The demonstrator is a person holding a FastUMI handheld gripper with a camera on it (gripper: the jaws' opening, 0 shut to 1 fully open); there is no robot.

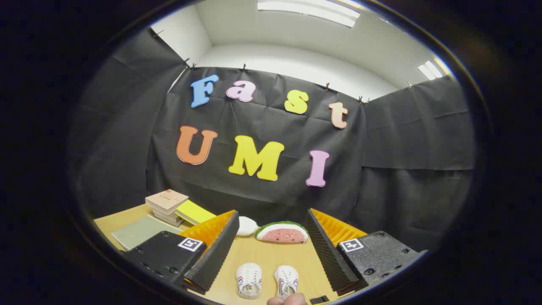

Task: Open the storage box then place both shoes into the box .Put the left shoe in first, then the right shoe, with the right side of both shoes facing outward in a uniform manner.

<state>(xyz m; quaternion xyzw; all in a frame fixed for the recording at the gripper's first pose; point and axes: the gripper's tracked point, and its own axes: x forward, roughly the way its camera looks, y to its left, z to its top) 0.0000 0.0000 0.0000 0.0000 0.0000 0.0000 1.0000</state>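
Gripper view: gripper is hovering over a wooden table, its jaws standing wide apart and gripping nothing. Two small white shoes are lying side by side on the table between the fingers, toes pointing away. Beyond the shoes, a watermelon-slice toy is resting beside a white object. Further from the shoes, stacked books and a green notebook are lying near the black booth wall. Part of a hand is showing just before the shoes.
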